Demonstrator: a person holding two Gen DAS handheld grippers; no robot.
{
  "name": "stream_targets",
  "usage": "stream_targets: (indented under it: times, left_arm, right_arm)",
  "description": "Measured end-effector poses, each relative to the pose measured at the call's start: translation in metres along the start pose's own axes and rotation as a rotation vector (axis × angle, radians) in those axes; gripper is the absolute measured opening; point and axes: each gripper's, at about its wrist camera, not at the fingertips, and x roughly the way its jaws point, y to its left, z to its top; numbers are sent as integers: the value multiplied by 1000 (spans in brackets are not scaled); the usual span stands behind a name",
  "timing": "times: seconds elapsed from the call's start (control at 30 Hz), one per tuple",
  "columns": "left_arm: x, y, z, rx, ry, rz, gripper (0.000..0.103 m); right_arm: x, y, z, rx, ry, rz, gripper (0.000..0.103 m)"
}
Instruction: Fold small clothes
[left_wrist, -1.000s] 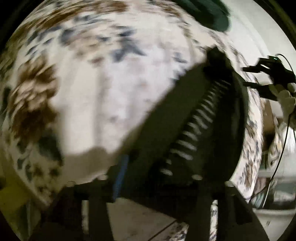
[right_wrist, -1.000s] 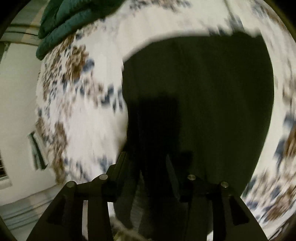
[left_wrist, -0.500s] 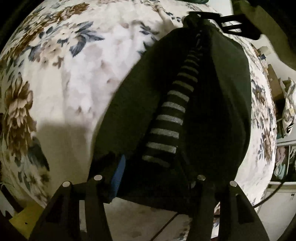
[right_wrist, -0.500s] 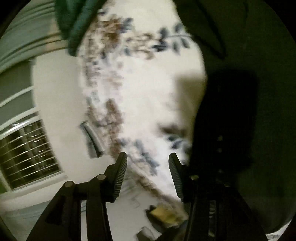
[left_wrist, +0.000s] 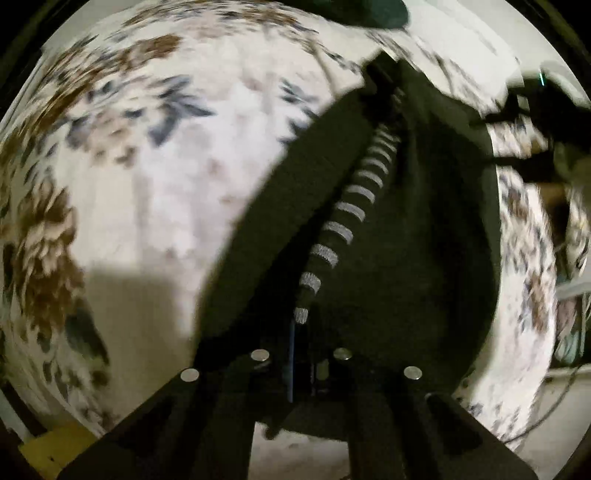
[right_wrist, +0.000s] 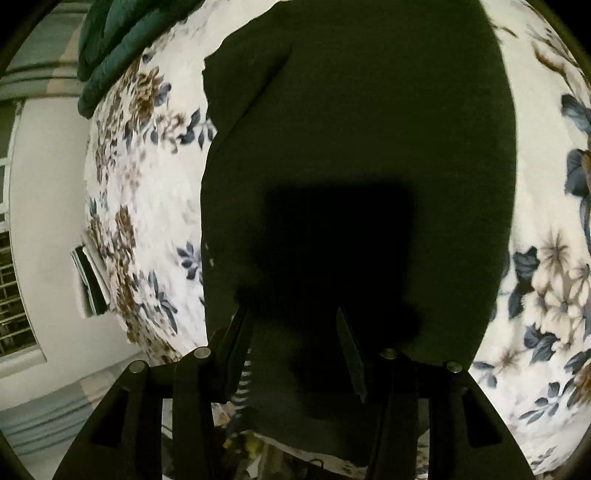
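Left wrist view shows the left gripper (left_wrist: 301, 363) with its fingers drawn close together, pinching the near edge of a dark green garment (left_wrist: 417, 236) whose black-and-grey striped trim (left_wrist: 343, 229) runs away from the tips in a long line; the garment lies spread on a floral bedsheet (left_wrist: 155, 177) printed with brown and blue-grey flowers. At the upper right of that view the right gripper (left_wrist: 517, 122) appears as a blurred dark shape at the garment's far edge, and a dark teal cloth (left_wrist: 369, 11) sits at the top of the sheet. Right wrist view has the right gripper (right_wrist: 291, 354) with its fingers (right_wrist: 236, 347) set apart over the same dark green garment (right_wrist: 362, 140), fabric lying between and under them, though whether they touch it cannot be told; a bit of striped trim (right_wrist: 243, 384) shows beside the left finger. The folded teal cloth (right_wrist: 118, 40) rests at the sheet's (right_wrist: 144, 206) upper left corner. No readable writing or labels appear in either view
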Motion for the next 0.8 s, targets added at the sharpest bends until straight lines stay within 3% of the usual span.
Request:
stream_targets:
  times: [0.13, 0.3, 0.43, 0.5, 0.63, 0.77, 0.8]
  left_arm:
    - [-12, 25, 3, -65, 1, -37, 3]
    - [-9, 21, -1, -64, 15, -36, 3]
    - [-8, 16, -1, -61, 8, -31, 3]
    - [-6, 16, -1, -64, 10, -33, 3]
    - [8, 12, 0, -32, 60, -57, 6]
    - [36, 15, 2, -41, 135, -69, 12]
    - [40, 14, 3, -33, 127, -68, 11]
  right_arm:
    - [-1, 9, 8, -27, -26, -25, 50]
    - [2, 19, 24, -19, -30, -25, 50]
    - [-9, 38, 70, -15, -123, -49, 51]
    - [-11, 51, 100, -7, -171, -71, 59]
    - [8, 83, 166, -50, -173, -210, 63]
    - [39, 98, 199, -87, -131, -363, 63]
    - [43, 100, 202, -91, -124, -390, 57]
